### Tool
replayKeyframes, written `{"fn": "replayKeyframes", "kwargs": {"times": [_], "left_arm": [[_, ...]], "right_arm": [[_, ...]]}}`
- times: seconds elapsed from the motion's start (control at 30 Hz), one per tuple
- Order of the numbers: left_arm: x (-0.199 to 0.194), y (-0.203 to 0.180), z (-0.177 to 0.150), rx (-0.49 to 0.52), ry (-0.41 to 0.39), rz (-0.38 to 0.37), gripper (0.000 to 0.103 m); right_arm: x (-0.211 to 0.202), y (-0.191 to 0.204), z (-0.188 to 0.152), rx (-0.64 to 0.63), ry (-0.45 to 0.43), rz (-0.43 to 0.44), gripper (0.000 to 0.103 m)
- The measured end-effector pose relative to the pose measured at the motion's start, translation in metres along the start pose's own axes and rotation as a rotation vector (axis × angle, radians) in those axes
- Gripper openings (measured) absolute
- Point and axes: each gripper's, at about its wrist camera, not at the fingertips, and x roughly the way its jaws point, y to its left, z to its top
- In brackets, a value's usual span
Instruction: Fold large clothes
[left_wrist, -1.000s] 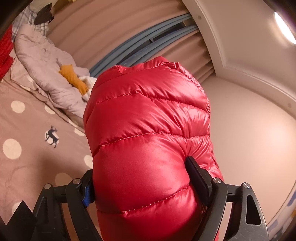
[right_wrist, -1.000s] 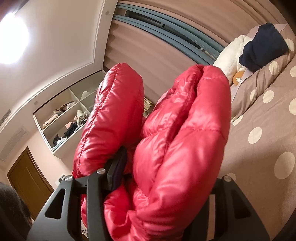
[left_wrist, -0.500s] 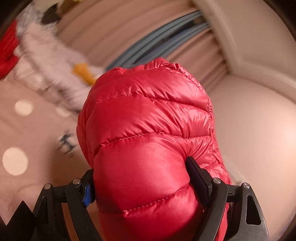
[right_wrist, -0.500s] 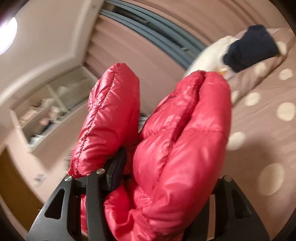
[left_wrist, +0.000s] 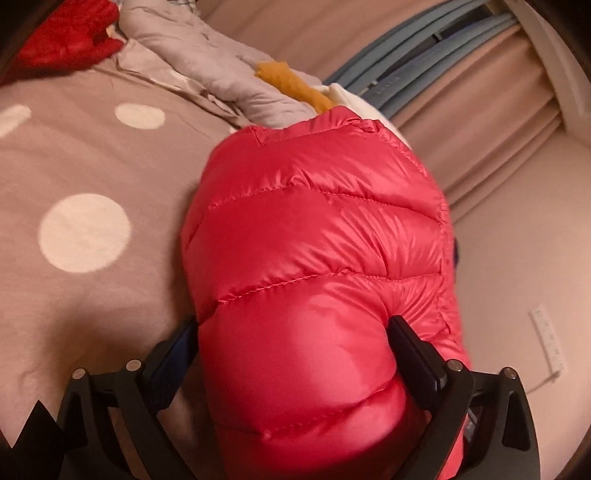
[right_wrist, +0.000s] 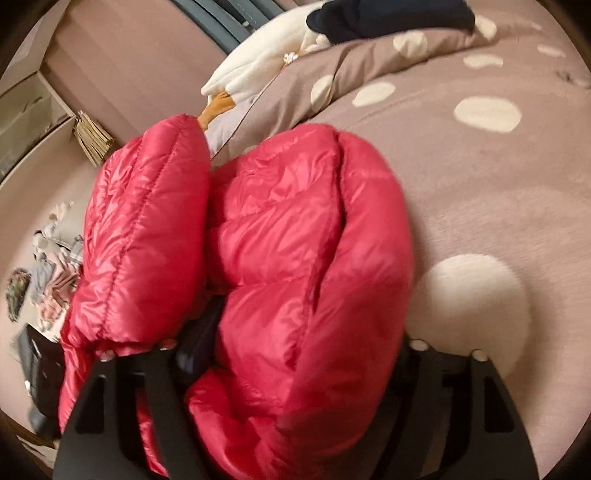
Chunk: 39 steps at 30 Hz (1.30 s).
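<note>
- Bed cover (left_wrist: 74, 295), taupe with big cream dots, spread across most of both views under everything else.
- Red down jacket (left_wrist: 317, 280), glossy and quilted, bunched into a thick puffed wad filling the middle of the left wrist view; sits just above the bed cover, right edge hanging past the bed side toward a plain wall.
- Same jacket in the right wrist view: two fat rolls side by side, a wider one over the bed cover, a narrower one to its left over the floor side of the bed.
- Pale grey bedding (left_wrist: 207, 59) heaped at the far end of the bed, a mustard-yellow cloth (left_wrist: 295, 85) lying on it, a second red garment (left_wrist: 62, 33) in the far corner.
- White pillow-like bundle (right_wrist: 266, 62) and a dark navy garment (right_wrist: 391, 14) on a dotted pillow (right_wrist: 332, 74) at the head end.
- Pleated curtain (left_wrist: 480, 122) and blue-grey rails beyond the bed.
- Scattered clothes (right_wrist: 48, 273) on the floor, blurred.
- Left gripper (left_wrist: 291, 354): jaws opening, wide apart, jacket wad still bulging between them and pressing both pads.
- Right gripper (right_wrist: 295, 354): jaws opening, wider roll lodged between them; near finger against the fabric, far finger mostly hidden behind the roll, so contact there not clear.
</note>
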Motion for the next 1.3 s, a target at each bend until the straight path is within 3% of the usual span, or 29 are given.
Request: {"fn": "replayKeyframes", "kwargs": {"times": [0.1,0.2,0.33,0.4,0.43,0.53,0.57,0.63,0.67,0.83,1.0,1.3], "left_arm": [[-0.021,-0.019,-0.003,0.059,-0.033,0.137,0.098],[-0.056,-0.047,-0.01,0.18,-0.173,0.305,0.098],[-0.098,-0.077,-0.019,0.228,-0.25,0.354,0.098],[-0.113,-0.091,-0.022,0.263,-0.289,0.362,0.099],[-0.126,-0.103,-0.027,0.299,-0.322,0.374,0.099],[-0.143,-0.123,-0.031,0.336,-0.389,0.412,0.101],[-0.153,-0.13,-0.032,0.343,-0.41,0.404,0.102],[-0.17,-0.14,-0.035,0.353,-0.437,0.37,0.102],[-0.175,-0.146,-0.036,0.355,-0.443,0.361,0.102],[-0.203,-0.16,-0.048,0.407,-0.508,0.357,0.102],[-0.226,-0.159,-0.056,0.371,-0.559,0.36,0.102],[-0.237,-0.167,-0.07,0.399,-0.538,0.315,0.102]], "right_arm": [[-0.022,-0.002,0.002,0.021,0.0,-0.036,0.09],[-0.063,0.004,0.012,0.005,-0.038,-0.078,0.09],[-0.13,0.024,0.018,-0.09,-0.128,-0.143,0.096],[-0.148,0.06,0.008,-0.148,-0.164,-0.159,0.102],[-0.149,0.103,0.003,-0.189,-0.19,-0.171,0.103],[-0.182,0.15,-0.005,-0.278,-0.255,-0.221,0.103],[-0.175,0.188,-0.011,-0.294,-0.265,-0.235,0.103],[-0.196,0.206,-0.021,-0.324,-0.297,-0.261,0.103],[-0.186,0.244,-0.028,-0.329,-0.31,-0.268,0.103],[-0.21,0.292,-0.049,-0.367,-0.398,-0.27,0.103],[-0.232,0.305,-0.065,-0.358,-0.43,-0.292,0.103],[-0.243,0.317,-0.08,-0.317,-0.465,-0.258,0.103]]}}
